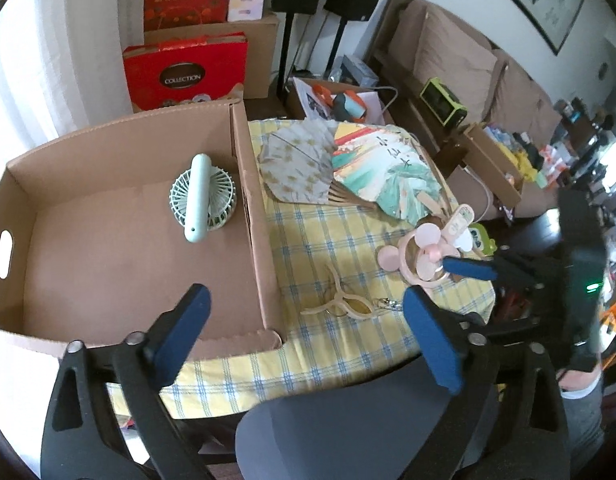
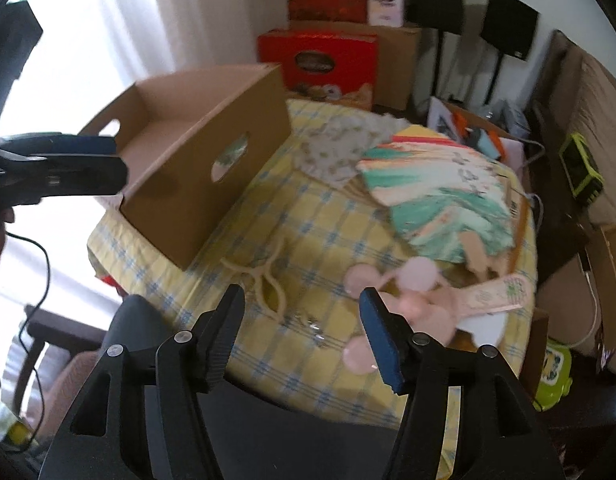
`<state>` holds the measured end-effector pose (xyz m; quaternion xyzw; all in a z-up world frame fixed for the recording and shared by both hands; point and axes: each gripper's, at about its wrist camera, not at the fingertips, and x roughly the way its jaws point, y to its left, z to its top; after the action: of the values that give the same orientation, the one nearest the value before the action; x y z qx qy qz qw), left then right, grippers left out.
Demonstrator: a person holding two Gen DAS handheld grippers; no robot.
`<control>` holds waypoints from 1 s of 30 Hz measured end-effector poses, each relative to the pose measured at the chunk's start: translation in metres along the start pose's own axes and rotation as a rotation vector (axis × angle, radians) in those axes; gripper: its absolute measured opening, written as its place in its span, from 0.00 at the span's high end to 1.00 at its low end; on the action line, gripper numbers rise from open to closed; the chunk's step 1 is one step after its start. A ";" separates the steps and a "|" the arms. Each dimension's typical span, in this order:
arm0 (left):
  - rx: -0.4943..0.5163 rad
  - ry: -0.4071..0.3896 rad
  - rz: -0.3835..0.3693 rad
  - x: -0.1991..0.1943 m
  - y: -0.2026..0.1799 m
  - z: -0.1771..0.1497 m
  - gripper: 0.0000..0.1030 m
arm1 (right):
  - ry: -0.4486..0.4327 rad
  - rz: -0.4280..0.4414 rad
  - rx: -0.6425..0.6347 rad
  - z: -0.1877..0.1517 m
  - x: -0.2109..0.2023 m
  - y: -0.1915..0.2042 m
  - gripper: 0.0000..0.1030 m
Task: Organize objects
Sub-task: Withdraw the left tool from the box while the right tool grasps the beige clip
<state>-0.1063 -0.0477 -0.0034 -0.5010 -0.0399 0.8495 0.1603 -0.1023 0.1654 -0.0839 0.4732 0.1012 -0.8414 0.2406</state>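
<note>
Checked yellow tablecloth (image 1: pixel 328 236), sofa (image 1: pixel 460 56) behind.

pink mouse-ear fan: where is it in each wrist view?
Left wrist: pink fan right of centre, on the checked cloth, at the right gripper's fingertips.
Right wrist: pink fan lower centre-right, just beyond the right finger, blurred.
Shared landmark: cardboard box, left of the fan in both.

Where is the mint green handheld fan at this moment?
In the left wrist view, the mint green fan lies inside the cardboard box, near its right wall, left of the paper fans on the checked cloth.
</note>
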 end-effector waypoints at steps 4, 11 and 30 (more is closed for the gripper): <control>-0.012 -0.008 0.004 -0.003 0.002 -0.007 0.05 | 0.031 0.006 -0.052 0.002 0.024 0.015 0.41; -0.037 -0.027 0.015 -0.008 0.010 -0.018 0.00 | 0.081 0.037 -0.088 0.004 0.059 0.024 0.37; -0.074 -0.030 -0.009 -0.009 0.019 -0.028 0.00 | 0.151 0.013 -0.163 0.004 0.109 0.029 0.40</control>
<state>-0.0826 -0.0712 -0.0136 -0.4938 -0.0758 0.8541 0.1449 -0.1383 0.1051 -0.1727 0.5148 0.1840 -0.7907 0.2755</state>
